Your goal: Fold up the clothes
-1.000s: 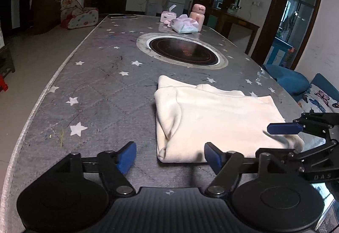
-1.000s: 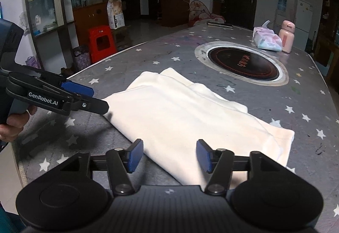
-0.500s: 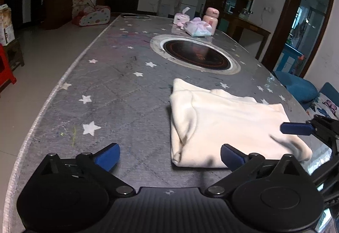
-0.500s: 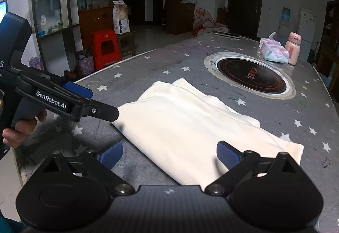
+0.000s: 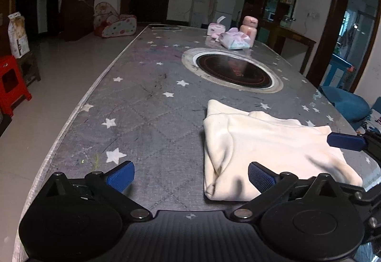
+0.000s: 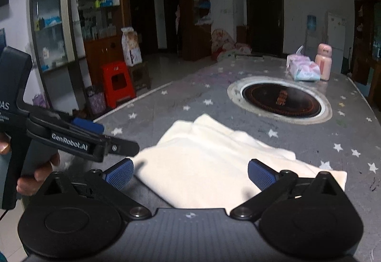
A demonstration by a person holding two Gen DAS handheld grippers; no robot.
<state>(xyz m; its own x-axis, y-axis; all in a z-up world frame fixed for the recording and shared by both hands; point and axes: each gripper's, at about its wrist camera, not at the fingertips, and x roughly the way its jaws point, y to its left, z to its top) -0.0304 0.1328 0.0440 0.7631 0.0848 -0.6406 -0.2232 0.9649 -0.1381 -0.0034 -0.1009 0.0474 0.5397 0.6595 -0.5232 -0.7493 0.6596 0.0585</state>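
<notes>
1. Broadly, the bench point(image 5: 147, 104), a long grey top printed with white stars, fills both views; a round inset cooktop point(image 5: 232, 70) sits in its middle.
2. On the bench's near part, in front of the cooktop, lies the cream garment point(image 5: 266, 150), already folded into a compact rectangle with a rounded folded edge on its left side in the left wrist view and loose layered edges toward the far side.
3. Judged by its drape and soft creases, the garment is light, limp cloth that will sag and slide unless pinched through all layers; the near corners or the thick folded edge look like the surest places to take hold.
4. Left tongs point(image 5: 190, 177) hover spread wide and empty, the right-hand pad above the garment's near left corner and the other over bare bench.
5. Right tongs point(image 6: 189, 173) likewise stand wide apart, gripping nothing, above the garment's near edge.
6. Farther back rest a tissue pack point(image 5: 235, 39) and a pink bottle point(image 5: 248, 29).
</notes>
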